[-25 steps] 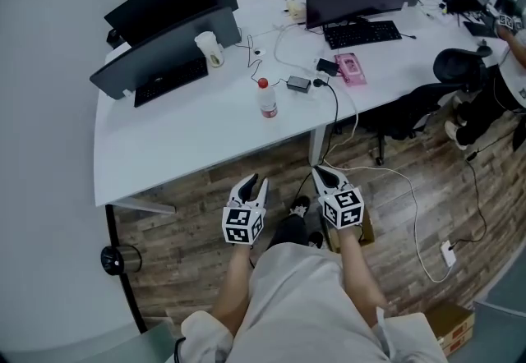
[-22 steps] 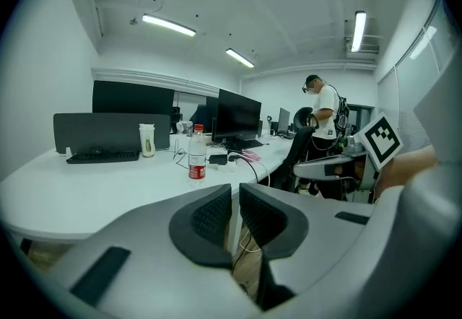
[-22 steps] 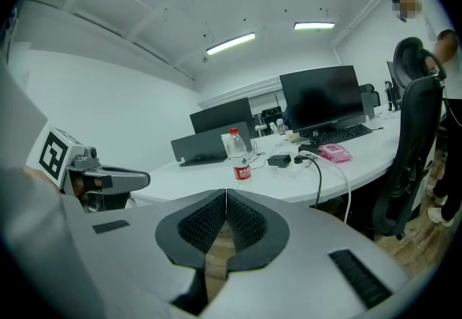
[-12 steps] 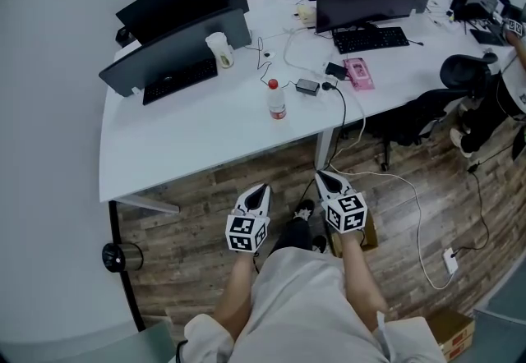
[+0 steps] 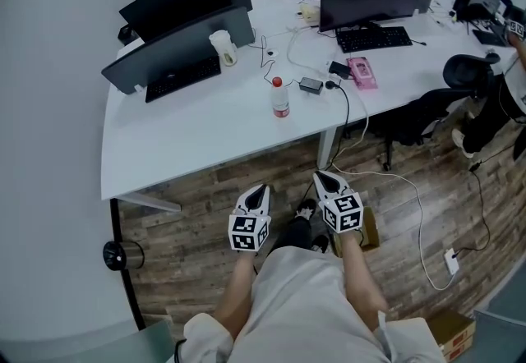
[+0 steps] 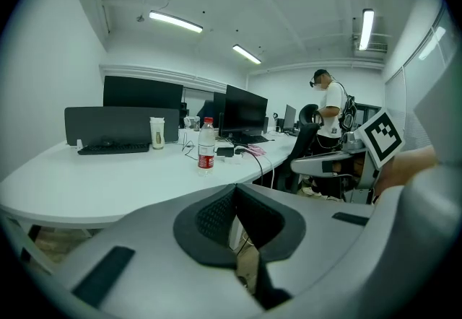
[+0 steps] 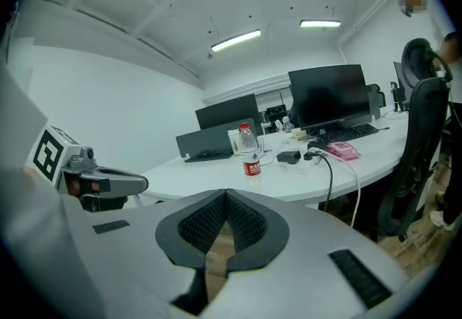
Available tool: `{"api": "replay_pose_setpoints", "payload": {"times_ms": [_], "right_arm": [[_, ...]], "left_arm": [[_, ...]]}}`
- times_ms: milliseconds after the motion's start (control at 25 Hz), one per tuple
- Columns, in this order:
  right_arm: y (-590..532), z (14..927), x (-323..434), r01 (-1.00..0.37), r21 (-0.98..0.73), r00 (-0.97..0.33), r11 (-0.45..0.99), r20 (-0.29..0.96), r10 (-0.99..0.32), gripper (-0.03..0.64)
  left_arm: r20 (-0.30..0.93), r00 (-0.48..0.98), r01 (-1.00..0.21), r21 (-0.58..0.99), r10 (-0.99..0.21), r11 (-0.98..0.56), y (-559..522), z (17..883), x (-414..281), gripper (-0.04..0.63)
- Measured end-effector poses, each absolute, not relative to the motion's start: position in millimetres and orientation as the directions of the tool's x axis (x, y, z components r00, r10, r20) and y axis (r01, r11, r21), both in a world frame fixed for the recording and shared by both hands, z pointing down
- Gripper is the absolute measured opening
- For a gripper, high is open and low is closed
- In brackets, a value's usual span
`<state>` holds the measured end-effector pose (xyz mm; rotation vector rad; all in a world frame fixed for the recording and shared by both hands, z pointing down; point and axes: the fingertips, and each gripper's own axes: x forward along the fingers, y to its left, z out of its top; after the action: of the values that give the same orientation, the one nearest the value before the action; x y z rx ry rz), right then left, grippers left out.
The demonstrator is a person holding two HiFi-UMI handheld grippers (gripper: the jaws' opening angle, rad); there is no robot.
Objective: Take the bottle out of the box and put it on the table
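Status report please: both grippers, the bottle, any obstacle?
Left gripper shut, empty. Right gripper shut, empty. Bottle upright on table. Black adapter beside it, apart.

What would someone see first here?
Probably the left gripper and right gripper, each with a black-and-white marker cube, both shut and empty above the wooden floor. Then the clear plastic bottle with a red cap, standing upright on the white curved table.

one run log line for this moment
bottle: upright on table, not held | left hand-held gripper: shut, empty | right hand-held gripper: shut, empty | both over floor, off table
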<state>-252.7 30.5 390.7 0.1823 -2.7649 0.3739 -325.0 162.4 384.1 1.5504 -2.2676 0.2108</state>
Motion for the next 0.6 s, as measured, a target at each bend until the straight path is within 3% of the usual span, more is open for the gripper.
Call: {"api": "replay_pose_setpoints", "payload": {"times_ms": [600], "right_arm": [[23.8, 389.0, -253.2, -0.183, -0.232, -0.931, 0.955, 0.353, -0.093, 0.040]], "left_arm": [[0.374, -0.314, -0.923, 0.097, -0.873, 0.373, 157.3, 382.0, -331.2, 0.015]]}}
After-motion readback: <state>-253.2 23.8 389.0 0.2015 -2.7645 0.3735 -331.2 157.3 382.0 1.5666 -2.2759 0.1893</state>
